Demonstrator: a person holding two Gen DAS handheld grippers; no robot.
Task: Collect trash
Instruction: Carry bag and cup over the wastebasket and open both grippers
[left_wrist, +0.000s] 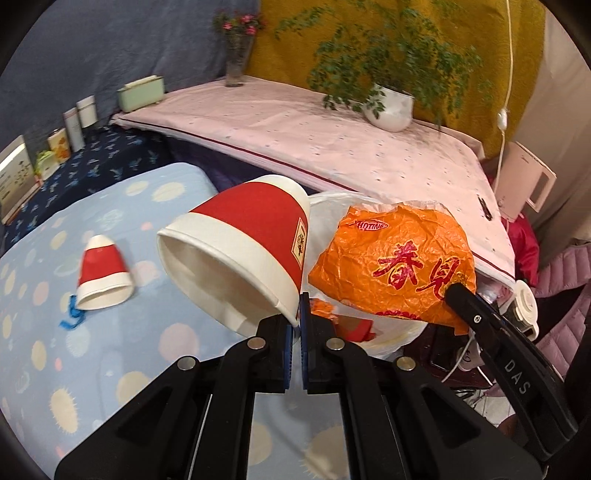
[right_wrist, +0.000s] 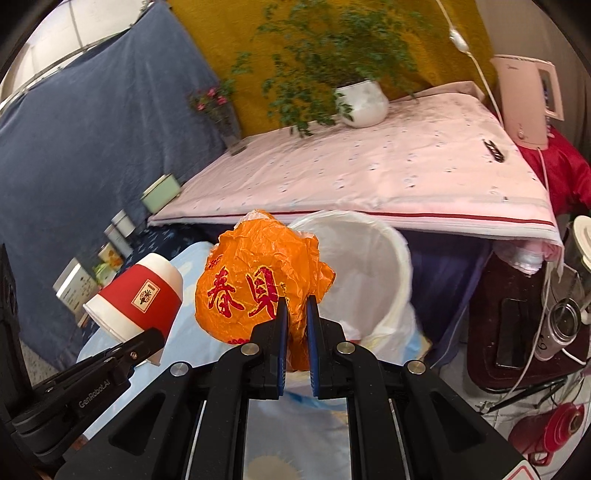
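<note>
Spotted blue bedsheet (left_wrist: 110, 354) below jaws; left gripper (left_wrist: 297, 314) clamped on red-white paper cup (left_wrist: 243, 247) rim, right gripper (right_wrist: 295, 314) clamped on crumpled orange plastic bag (right_wrist: 255, 280), white-lined bin (right_wrist: 369, 266) just beyond.

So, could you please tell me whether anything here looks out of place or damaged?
Yes: a second red-and-white paper cup lies tipped on its side on the dotted blue sheet, its rim squashed, with a blue scrap beside it. Both look like trash not yet collected.

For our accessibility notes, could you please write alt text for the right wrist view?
The right gripper pinches a crumpled orange wrapper just in front of a white-lined trash bin. To its left, the left gripper holds a red-and-white paper cup by its rim above the dotted blue sheet.
</note>
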